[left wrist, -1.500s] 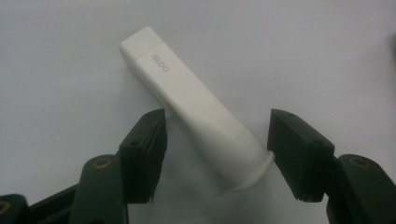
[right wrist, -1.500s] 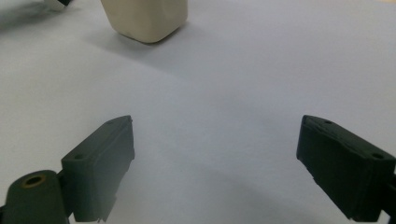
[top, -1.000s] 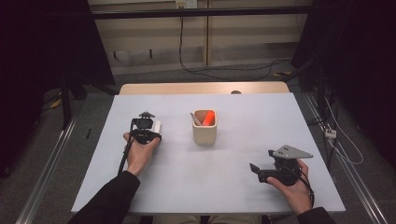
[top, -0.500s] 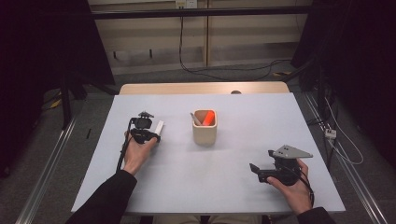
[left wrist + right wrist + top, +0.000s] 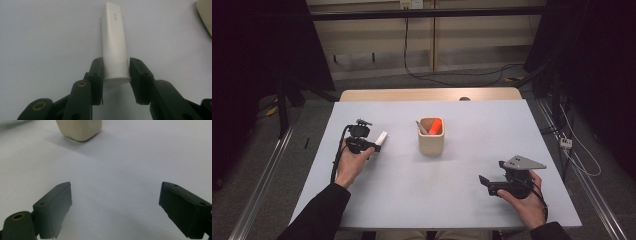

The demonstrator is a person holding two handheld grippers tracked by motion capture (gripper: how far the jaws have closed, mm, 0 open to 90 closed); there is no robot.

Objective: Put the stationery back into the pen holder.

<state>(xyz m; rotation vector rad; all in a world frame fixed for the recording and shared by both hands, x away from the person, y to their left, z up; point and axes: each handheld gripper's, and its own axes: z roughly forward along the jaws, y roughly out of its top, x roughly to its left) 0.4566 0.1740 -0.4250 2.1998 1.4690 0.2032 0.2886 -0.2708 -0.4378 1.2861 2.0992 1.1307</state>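
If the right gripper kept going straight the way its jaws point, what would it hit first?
Probably the beige cup. The right gripper, jaws wide open, looks across bare table toward it, though the cup sits slightly left of the centre line, so it might only graze it.

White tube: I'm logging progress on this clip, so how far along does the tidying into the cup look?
Done: an orange item and a grey pen already stand in the cup. In hand: the left gripper has its jaws around the cap end of the white tube, which lies on the table beside the cup. Left: lifting the tube and probably dropping it in. The right gripper rests open and holds nothing.
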